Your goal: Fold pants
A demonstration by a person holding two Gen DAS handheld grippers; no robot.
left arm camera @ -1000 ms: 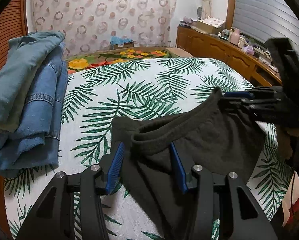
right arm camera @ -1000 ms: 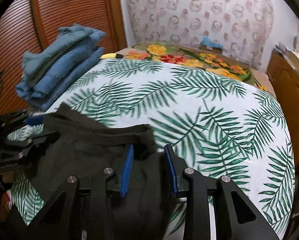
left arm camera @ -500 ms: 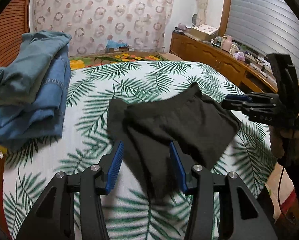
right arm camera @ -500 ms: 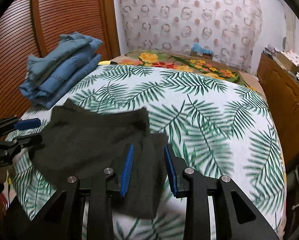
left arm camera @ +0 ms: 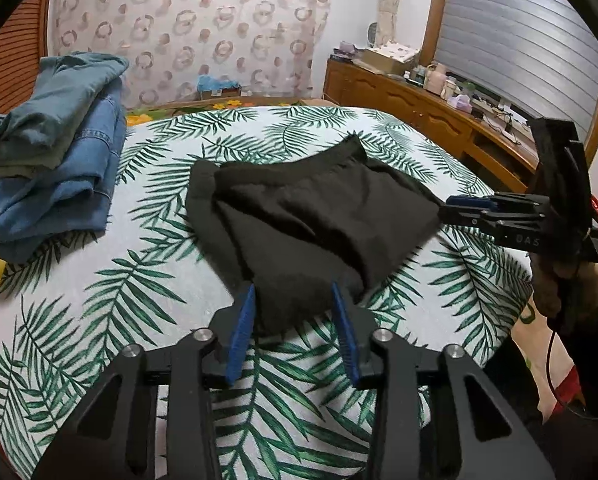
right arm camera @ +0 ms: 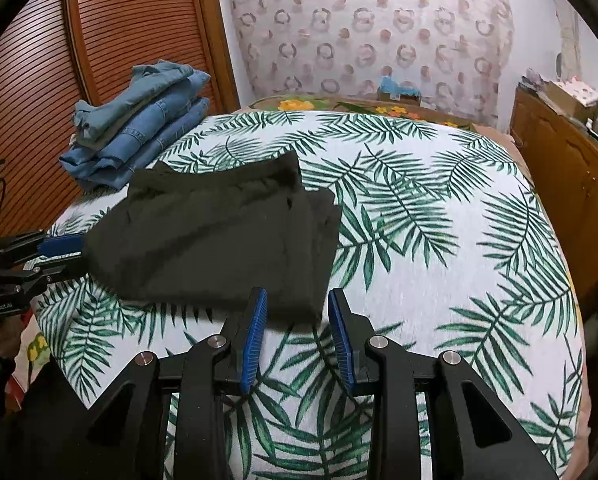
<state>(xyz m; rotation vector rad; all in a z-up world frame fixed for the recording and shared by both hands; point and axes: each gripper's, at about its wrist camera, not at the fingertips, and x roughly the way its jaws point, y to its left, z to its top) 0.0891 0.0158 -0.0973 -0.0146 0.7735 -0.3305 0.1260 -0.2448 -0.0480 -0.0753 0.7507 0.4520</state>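
The black pants (left arm camera: 311,220) lie folded on the palm-leaf bedspread (left arm camera: 139,292); they also show in the right wrist view (right arm camera: 219,240). My left gripper (left arm camera: 293,298) is open, its blue pads just at the near edge of the fabric, holding nothing. My right gripper (right arm camera: 297,300) is open too, its pads at the pants' near edge. In the left wrist view the right gripper (left arm camera: 459,208) sits at the pants' right corner. In the right wrist view the left gripper (right arm camera: 55,252) sits at the pants' left corner.
A stack of folded blue jeans (left arm camera: 47,160) lies at the bed's left side by the slatted wooden door (right arm camera: 119,40). A wooden sideboard (left arm camera: 419,116) with clutter runs along the right. A floral blanket (right arm camera: 339,106) lies at the bed's far end.
Both grippers have pulled back from the pants and up. A second ago the fabric was raised between them; now it lies flat and folded on the bed.
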